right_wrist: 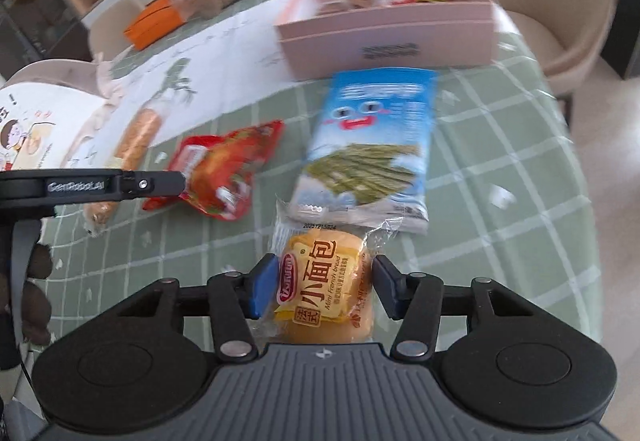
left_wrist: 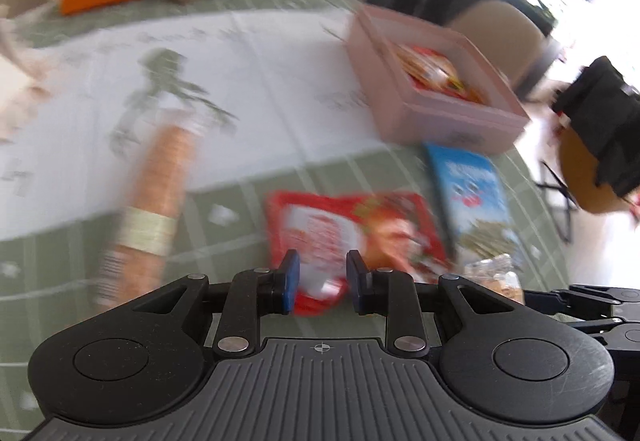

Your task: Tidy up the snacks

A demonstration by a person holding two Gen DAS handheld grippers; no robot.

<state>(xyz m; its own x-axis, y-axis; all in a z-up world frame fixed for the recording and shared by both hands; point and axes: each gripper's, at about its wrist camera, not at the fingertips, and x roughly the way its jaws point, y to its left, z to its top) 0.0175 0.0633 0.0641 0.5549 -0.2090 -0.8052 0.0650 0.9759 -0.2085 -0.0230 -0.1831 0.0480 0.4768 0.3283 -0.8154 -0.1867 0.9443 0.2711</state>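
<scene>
Gripping the bread (right_wrist: 326, 293) at lower centre, the right gripper (right_wrist: 324, 289) has both pads against the wrapper; best to carry it level into the pink box (right_wrist: 388, 37) at upper centre. Its long axis runs up the frame, crimped end toward the blue bag (right_wrist: 372, 145). The left gripper (left_wrist: 322, 277) hangs released over the red pack (left_wrist: 352, 229)

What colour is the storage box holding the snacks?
Pale pink box, shown best in the right wrist view.
</scene>
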